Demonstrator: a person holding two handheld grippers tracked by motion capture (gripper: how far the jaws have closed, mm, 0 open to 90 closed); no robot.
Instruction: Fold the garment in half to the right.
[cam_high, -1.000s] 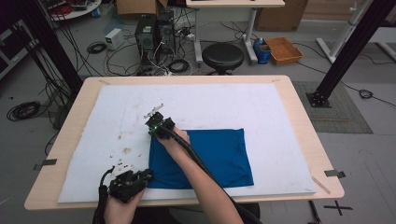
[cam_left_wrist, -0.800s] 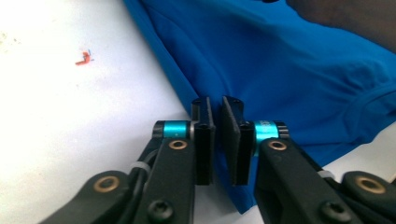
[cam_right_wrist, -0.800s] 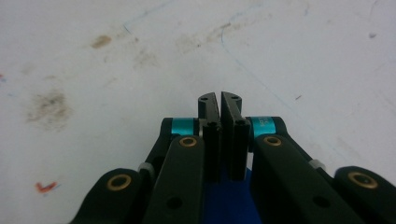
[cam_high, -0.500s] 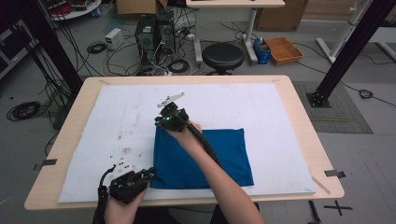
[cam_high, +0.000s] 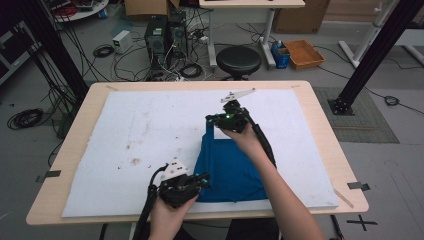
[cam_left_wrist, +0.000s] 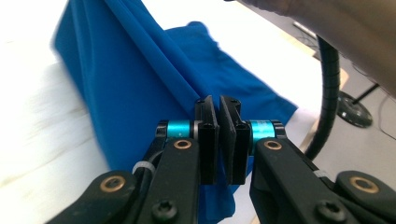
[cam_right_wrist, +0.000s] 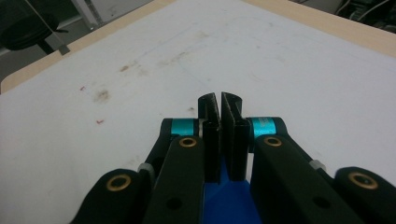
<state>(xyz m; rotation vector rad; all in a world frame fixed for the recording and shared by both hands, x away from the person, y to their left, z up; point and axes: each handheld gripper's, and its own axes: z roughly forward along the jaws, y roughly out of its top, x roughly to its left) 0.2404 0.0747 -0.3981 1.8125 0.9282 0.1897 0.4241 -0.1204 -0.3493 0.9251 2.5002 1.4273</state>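
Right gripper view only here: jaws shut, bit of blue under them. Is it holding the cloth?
Observer: Yes. In the high view the right gripper pinches the blue cloth by its far left corner, which looks raised.
Operator: Left one?
Observer: The left gripper has just been closing its jaws on the cloth's near left corner; the fabric sits between them.
Operator: Cloth slack?
Observer: No. The left gripper view shows folds running taut up from the jaws.
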